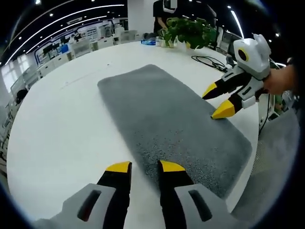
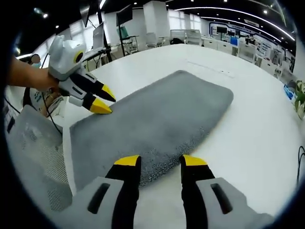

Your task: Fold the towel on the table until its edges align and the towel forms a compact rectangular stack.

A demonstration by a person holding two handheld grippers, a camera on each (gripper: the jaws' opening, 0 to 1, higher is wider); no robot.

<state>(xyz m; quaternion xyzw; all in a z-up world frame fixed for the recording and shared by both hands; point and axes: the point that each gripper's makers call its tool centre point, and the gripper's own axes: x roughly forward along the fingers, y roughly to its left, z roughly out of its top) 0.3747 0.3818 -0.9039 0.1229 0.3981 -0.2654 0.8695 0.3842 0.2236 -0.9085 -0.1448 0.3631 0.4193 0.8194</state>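
Note:
A grey towel (image 1: 171, 119) lies flat and unfolded on the round white table (image 1: 57, 129). My left gripper (image 1: 145, 167) is open at the towel's near long edge, jaws astride the hem. Across the towel, my right gripper (image 1: 217, 102) is open, its lower yellow fingertip (image 1: 223, 112) touching the far edge. In the right gripper view the same towel (image 2: 157, 114) stretches away from my open right gripper (image 2: 161, 161), whose jaws straddle the near edge. The left gripper (image 2: 106, 102), held by a hand, is open, its lower tip resting on the opposite edge.
A potted plant (image 1: 190, 31) and a black cable (image 1: 209, 62) sit at the table's far side, with a person (image 1: 167, 9) standing behind. A grey mesh chair (image 1: 281, 157) (image 2: 33, 157) stands off the table edge by the towel's end. Bare tabletop (image 2: 257, 143) spreads beyond the towel.

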